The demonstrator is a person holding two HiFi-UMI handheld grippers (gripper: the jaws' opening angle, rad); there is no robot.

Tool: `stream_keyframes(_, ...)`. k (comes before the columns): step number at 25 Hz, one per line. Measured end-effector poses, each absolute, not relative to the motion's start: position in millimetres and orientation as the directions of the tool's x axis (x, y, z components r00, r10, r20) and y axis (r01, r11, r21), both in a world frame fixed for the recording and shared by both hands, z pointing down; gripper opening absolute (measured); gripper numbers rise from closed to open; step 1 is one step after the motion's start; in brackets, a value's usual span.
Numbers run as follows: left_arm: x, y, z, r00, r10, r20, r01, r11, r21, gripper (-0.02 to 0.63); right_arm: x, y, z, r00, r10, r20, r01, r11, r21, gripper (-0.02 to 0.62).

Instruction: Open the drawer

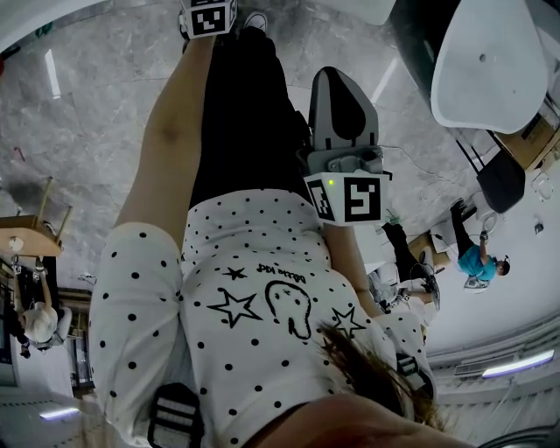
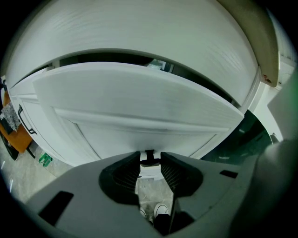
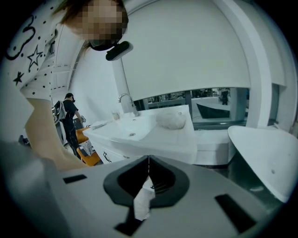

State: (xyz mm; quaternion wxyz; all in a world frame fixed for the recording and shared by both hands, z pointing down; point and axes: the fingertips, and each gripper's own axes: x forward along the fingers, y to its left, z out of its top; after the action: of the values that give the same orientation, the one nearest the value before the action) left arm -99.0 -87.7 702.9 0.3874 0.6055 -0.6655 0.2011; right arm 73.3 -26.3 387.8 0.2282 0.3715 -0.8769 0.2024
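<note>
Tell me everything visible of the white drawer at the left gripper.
The white drawer front is a smooth, matte panel with a recessed frame line. It stands pulled out from the white cabinet, with a dark gap above its top edge. Its small black handle sits between the left gripper's jaws, both pads seemingly pressing it.

Head view, looking steeply down. My polka-dot shirt (image 1: 254,297), printed with stars and a smiling face, fills the lower frame, and black trousers (image 1: 245,114) run up the middle. My bare left arm (image 1: 162,149) reaches to my left gripper (image 1: 208,16), of which only the marker cube shows. My grey right gripper (image 1: 343,122) is at centre, over the marbled floor (image 1: 87,105). A white basin (image 1: 490,66) sits upper right, and a person in teal (image 1: 479,262) stands at right.
</note>
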Motion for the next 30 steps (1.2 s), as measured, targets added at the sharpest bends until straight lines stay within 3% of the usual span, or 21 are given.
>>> stream_keyframes(30, -97, -80, 710, 0.052, -0.639, 0.767, -0.954, 0.194, 0.227, 0.138, 38, -34, 397, -0.642, -0.506, 0.576, -0.706, 0.684, -0.186, 0.014)
